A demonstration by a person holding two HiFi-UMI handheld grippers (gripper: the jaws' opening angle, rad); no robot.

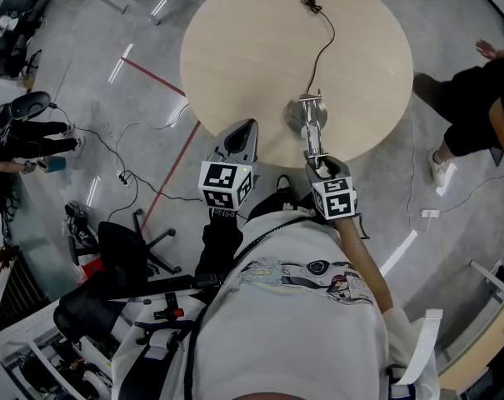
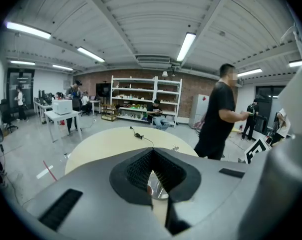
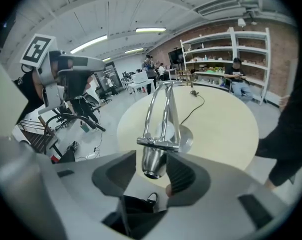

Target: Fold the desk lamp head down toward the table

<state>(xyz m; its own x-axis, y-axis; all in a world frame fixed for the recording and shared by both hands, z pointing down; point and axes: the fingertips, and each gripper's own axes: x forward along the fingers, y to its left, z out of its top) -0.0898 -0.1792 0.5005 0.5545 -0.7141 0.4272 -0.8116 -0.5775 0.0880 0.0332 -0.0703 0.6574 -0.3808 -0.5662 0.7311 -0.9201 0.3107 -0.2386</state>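
Right gripper (image 3: 151, 152) is clamping the lamp head (image 3: 153, 165) sitting between its jaws (left gripper (image 2: 151, 150) is idling shut, empty), so easing it down slowly in an arc toward the counter (image 3: 215, 124) below is looking smart.

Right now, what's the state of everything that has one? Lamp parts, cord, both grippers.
Chrome desk lamp head: up off the table, not folded down yet.
Chrome lamp arm: raised, leaning toward the person.
Round lamp base: flat on the round beige table.
Black cord: slack across the tabletop.
Right gripper: closed on the lamp head.
Left gripper: shut, empty, clear of the lamp.
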